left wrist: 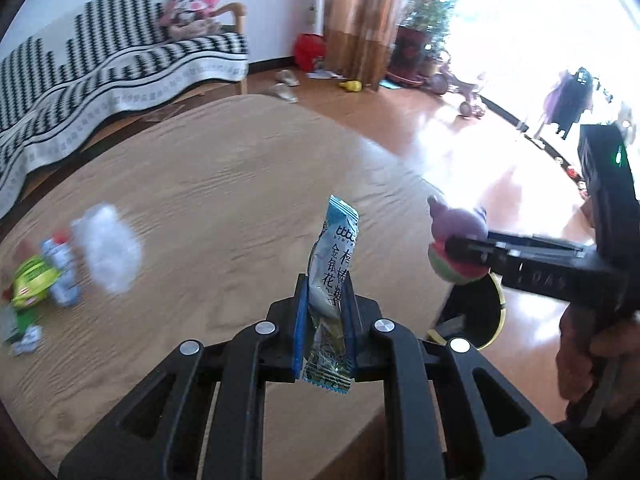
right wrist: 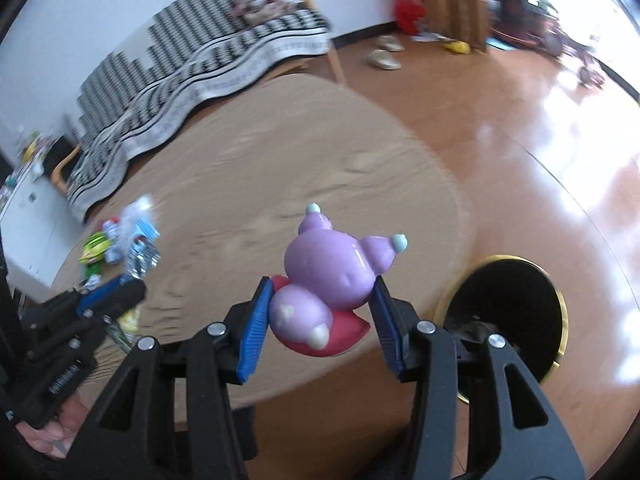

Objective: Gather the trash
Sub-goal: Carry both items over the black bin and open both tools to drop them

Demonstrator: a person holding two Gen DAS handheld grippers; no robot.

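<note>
My left gripper (left wrist: 325, 292) is shut on a light blue snack wrapper (left wrist: 334, 264) and holds it upright above the wooden table (left wrist: 224, 184). My right gripper (right wrist: 320, 304) is shut on a purple toy figure (right wrist: 332, 276) with a red base, near the table's right edge; it also shows in the left wrist view (left wrist: 458, 240). A black trash bin with a gold rim (right wrist: 516, 312) stands on the floor just right of the table, below and right of the toy. More trash lies at the table's left: a white crumpled piece (left wrist: 108, 248) and colourful wrappers (left wrist: 40, 276).
A sofa with a black-and-white cover (left wrist: 100, 72) stands behind the table. Slippers (left wrist: 286, 84), a yellow toy, a red bag and potted plants (left wrist: 428, 20) are on the wooden floor beyond. A white cabinet (right wrist: 28, 232) stands at the left.
</note>
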